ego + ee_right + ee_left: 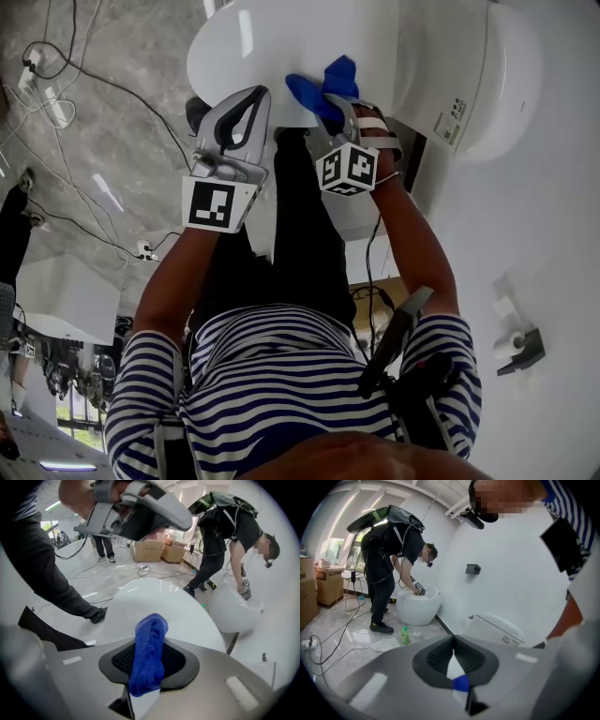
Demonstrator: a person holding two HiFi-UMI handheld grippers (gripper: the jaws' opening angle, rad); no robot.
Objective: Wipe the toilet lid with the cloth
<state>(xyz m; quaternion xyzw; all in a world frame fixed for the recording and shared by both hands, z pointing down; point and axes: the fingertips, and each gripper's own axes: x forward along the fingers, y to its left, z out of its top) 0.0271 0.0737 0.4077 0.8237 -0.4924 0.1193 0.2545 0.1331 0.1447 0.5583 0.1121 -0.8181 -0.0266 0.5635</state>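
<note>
The white toilet lid (281,42) is down and fills the top of the head view. My right gripper (336,101) is shut on a bunched blue cloth (323,86) that rests at the lid's near edge. In the right gripper view the cloth (150,639) stands up between the jaws of the right gripper (148,665), with the lid (159,599) just beyond. My left gripper (255,96) hovers at the lid's edge, left of the cloth, with its jaws together and nothing held. In its own view the left gripper (453,657) shows only a thin sliver between the pads.
The toilet's body with a button panel (452,114) sits right of the lid against the white wall. A paper holder (521,349) hangs on that wall. Another person (391,555) bends over a round white bowl (418,606). A green bottle (405,635) and cables (66,75) lie on the floor.
</note>
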